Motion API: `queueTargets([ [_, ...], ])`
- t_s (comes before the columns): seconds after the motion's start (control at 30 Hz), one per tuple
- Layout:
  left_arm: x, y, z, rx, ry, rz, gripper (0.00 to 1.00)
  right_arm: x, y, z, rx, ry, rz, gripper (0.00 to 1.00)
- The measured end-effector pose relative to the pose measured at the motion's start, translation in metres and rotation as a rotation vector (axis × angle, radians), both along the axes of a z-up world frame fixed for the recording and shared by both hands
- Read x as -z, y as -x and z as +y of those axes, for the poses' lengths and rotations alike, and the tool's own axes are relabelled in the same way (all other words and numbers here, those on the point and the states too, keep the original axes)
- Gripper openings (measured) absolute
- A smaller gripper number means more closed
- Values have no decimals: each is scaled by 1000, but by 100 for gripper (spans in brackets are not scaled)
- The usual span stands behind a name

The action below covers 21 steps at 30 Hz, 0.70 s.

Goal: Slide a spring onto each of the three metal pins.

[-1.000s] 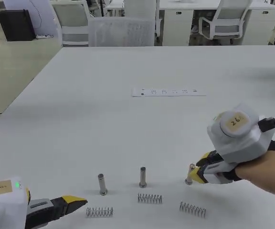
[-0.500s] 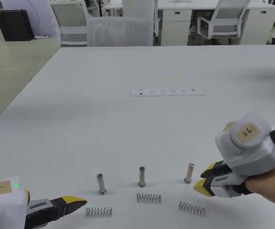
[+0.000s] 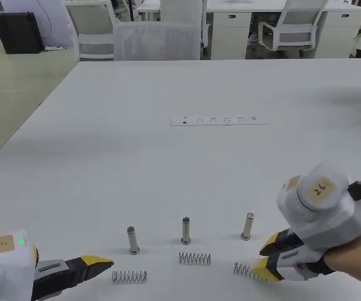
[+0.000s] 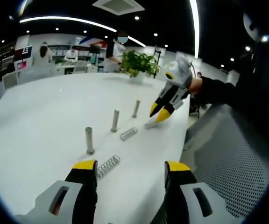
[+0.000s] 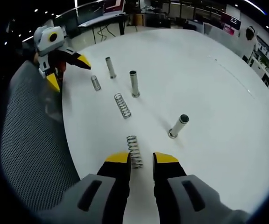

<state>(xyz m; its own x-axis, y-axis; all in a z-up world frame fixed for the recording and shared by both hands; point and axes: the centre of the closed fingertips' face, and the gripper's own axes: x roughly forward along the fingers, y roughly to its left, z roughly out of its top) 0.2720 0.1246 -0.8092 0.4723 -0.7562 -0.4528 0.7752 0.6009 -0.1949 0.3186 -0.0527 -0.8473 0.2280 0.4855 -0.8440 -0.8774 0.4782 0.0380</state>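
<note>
Three metal pins stand in a row near the table's front edge: the left pin (image 3: 131, 240), the middle pin (image 3: 185, 231) and the right pin (image 3: 247, 226). In front of each lies a spring: the left spring (image 3: 130, 276), the middle spring (image 3: 195, 258) and the right spring (image 3: 244, 270). My right gripper (image 3: 262, 272) is low over the right spring (image 5: 134, 150), jaws a little apart, with the spring's near end between its fingertips (image 5: 165, 158). My left gripper (image 4: 131, 165) stands open just short of the left spring (image 4: 108, 164), holding nothing.
A white power strip (image 3: 219, 120) lies mid-table. Office chairs and desks stand beyond the far edge. A grey mesh chair back (image 5: 27, 154) is close to the table's front edge. A potted plant (image 4: 141, 63) sits at the far end.
My right gripper has drawn back from the right pin and come down to the right spring. The right pin now stands free. The left gripper has stayed put.
</note>
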Motion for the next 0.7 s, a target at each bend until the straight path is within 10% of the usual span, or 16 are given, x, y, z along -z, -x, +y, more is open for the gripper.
queueTargets([
  [0.7,1,1,-2,3,2,5,52,16,10,-3,-76,81,22,13],
])
